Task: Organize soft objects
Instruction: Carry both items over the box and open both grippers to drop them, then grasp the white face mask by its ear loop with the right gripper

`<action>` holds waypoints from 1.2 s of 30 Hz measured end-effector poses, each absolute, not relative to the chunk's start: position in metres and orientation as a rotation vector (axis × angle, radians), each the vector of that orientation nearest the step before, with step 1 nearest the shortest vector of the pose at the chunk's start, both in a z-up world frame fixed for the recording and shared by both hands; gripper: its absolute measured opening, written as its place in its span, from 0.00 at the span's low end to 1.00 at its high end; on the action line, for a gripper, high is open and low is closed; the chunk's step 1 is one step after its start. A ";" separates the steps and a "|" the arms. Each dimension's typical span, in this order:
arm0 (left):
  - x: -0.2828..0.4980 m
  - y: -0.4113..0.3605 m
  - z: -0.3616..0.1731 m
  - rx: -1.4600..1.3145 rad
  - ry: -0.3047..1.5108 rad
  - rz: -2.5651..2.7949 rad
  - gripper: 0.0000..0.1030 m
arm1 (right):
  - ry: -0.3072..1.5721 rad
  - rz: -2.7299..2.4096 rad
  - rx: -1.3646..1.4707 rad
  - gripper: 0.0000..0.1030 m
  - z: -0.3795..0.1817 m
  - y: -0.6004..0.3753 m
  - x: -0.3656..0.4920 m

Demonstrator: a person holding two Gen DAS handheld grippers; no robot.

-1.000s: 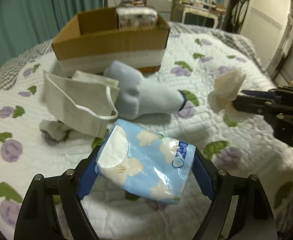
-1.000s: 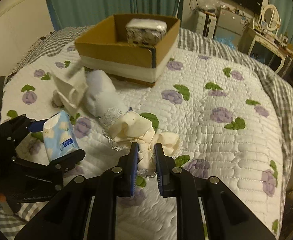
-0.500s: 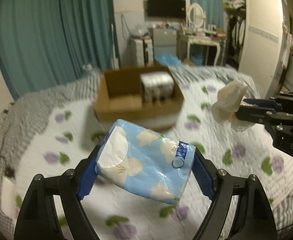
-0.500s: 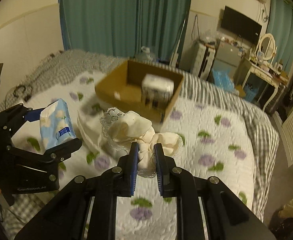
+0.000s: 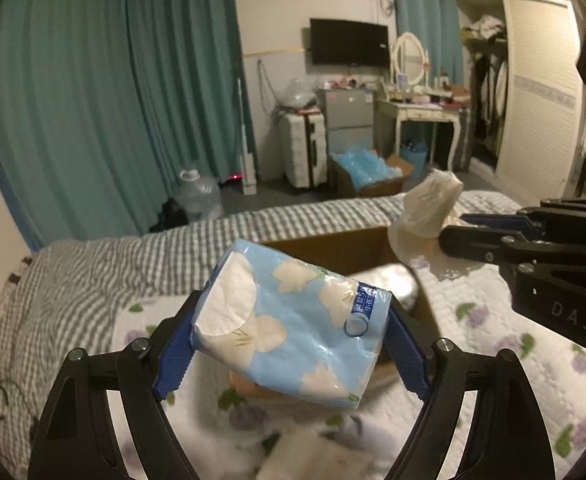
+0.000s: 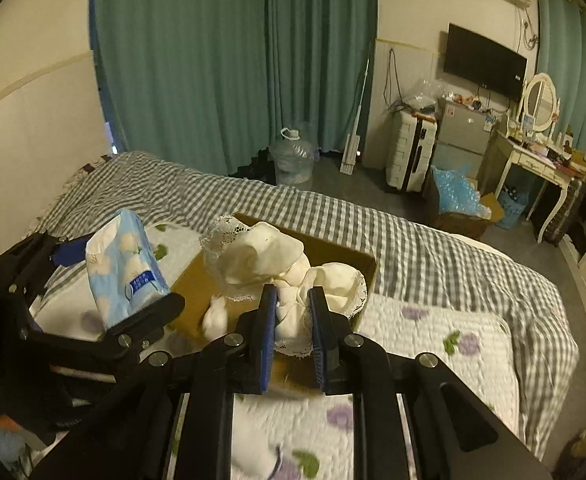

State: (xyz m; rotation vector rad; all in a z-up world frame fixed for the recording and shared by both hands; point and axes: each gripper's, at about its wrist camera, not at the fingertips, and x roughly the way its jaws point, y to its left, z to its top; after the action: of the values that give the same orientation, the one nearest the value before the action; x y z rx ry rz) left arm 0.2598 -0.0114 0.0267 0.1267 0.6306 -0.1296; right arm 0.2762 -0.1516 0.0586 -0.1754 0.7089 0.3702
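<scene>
My left gripper is shut on a blue flowered tissue pack and holds it in the air in front of the cardboard box; the pack also shows in the right wrist view. My right gripper is shut on a cream lace-trimmed cloth and holds it over the box. The cloth shows at the right of the left wrist view. A silver wrapped pack lies in the box.
The box sits on a bed with a quilted purple-flower cover and a grey checked blanket. Blurred white soft items lie on the bed below the left gripper. Beyond are teal curtains, a suitcase and a dressing table.
Both grippers have risen and moved forward toward the box, still holding their items. The view has tilted up from the bed to the room.
</scene>
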 end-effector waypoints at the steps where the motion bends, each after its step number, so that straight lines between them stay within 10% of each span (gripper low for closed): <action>1: 0.270 -0.011 0.023 0.128 0.637 -0.131 0.81 | 0.719 0.371 -0.175 0.15 0.054 -0.150 0.291; 11: 0.342 -0.015 -0.030 0.117 0.717 -0.155 0.83 | 0.799 0.391 -0.154 0.15 -0.013 -0.137 0.396; 16: 0.350 -0.016 -0.047 0.134 0.774 -0.152 0.83 | 0.758 0.349 -0.156 0.70 -0.023 -0.138 0.404; 36: 0.245 0.020 0.064 0.137 0.547 -0.092 1.00 | 0.552 0.290 -0.182 0.97 0.093 -0.160 0.264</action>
State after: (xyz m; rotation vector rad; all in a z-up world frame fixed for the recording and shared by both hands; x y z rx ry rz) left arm 0.2452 0.0205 0.0635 0.1372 0.5474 -0.0924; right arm 0.2638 -0.1602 0.0931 -0.1822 0.5521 0.2900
